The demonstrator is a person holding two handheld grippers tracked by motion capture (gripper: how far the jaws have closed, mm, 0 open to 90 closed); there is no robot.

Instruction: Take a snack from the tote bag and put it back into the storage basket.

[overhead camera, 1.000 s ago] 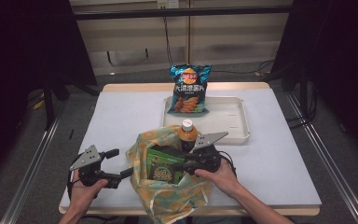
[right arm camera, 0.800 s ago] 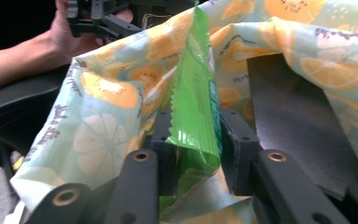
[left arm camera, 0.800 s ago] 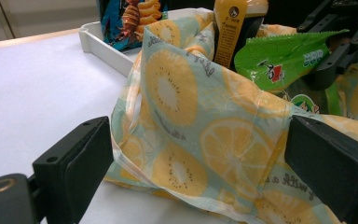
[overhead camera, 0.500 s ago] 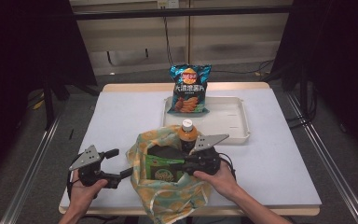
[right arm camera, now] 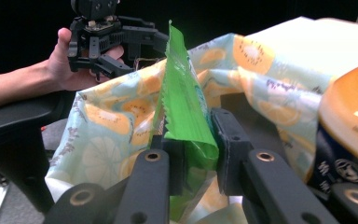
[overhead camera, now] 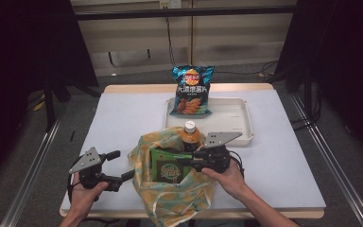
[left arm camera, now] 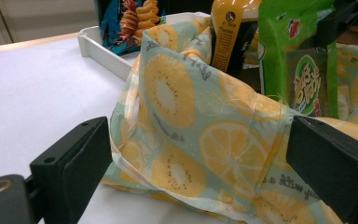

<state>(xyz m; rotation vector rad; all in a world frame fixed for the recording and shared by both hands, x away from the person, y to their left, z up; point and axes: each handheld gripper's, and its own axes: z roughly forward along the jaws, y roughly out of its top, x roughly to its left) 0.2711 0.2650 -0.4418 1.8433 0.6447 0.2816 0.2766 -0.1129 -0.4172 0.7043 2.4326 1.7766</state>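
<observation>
A cloth bag [overhead camera: 170, 194] printed with lemon slices lies open at the table's near edge. An orange-capped bottle [overhead camera: 189, 135] stands in it. Beside the bottle is a green snack packet [overhead camera: 167, 169], upright in the bag's mouth. My right gripper [overhead camera: 185, 163] comes in from the right. Its jaws have just been closing and now pinch the green packet's [right arm camera: 186, 112] edge between the pads [right arm camera: 230, 135]. My left gripper [overhead camera: 121, 164] sits at the bag's left side with its jaws wide open. The bag's rim [left arm camera: 205, 140] lies loose between them.
A white tray [overhead camera: 238, 127] lies behind the bag. A blue chips bag [overhead camera: 192, 92] stands at the tray's far left corner. The table's near edge runs just under the bag and both hands.
The right hand has shifted slightly over the bag with the green packet. The left gripper has stayed where it was.
</observation>
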